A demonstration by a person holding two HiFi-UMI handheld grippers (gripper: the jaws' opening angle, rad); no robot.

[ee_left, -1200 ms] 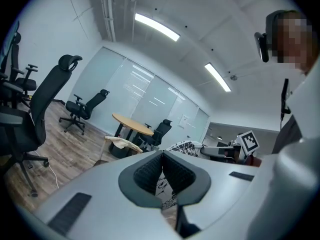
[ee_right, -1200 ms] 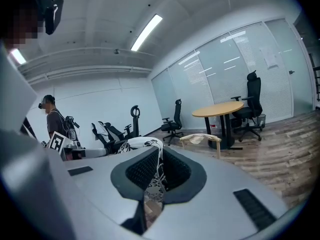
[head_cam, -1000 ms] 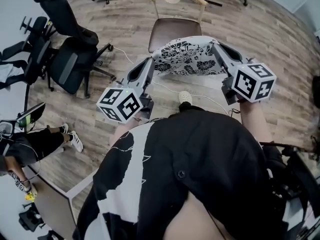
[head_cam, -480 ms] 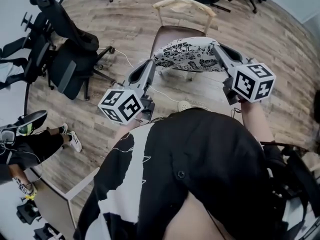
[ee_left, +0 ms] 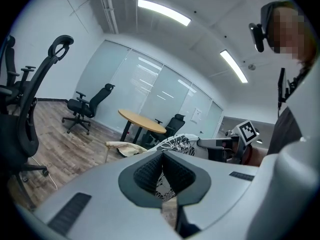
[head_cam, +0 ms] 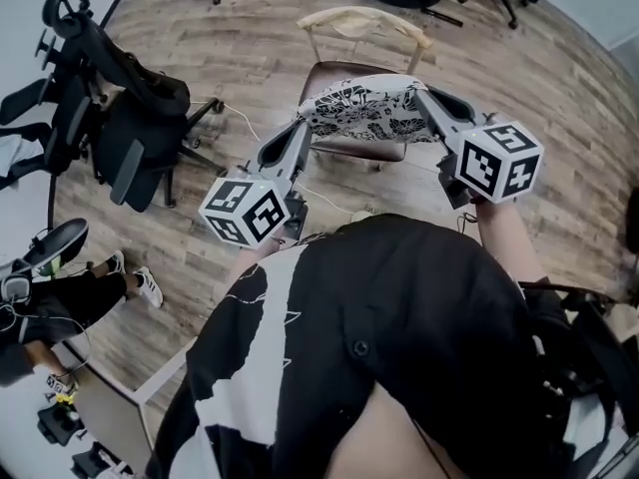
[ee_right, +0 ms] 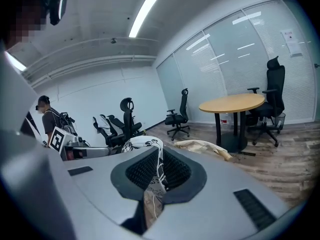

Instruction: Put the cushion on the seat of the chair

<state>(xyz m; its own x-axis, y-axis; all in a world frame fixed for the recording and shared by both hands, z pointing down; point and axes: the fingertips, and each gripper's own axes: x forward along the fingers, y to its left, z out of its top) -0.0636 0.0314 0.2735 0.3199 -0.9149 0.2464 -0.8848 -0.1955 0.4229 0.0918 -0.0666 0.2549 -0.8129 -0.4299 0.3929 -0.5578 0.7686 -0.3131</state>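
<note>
The floral black-and-white cushion (head_cam: 364, 110) hangs stretched between the two grippers. The left hand-held gripper (head_cam: 303, 126) is clenched on its left edge and the right hand-held gripper (head_cam: 425, 94) on its right edge; in both gripper views fabric is pinched between the ribbed pads. Its long axis runs side to side from one gripper to the other, patterned face up and roughly level. It is over the brown seat (head_cam: 332, 71) of the chair (head_cam: 363, 20), whose pale backrest lies beyond, on the wooden floor (head_cam: 260, 58).

Black-and-white floral cushion (head_cam: 367, 110), stretched level in mid-air — over the brown seat of a pale-backed chair (head_cam: 349, 68)
</note>
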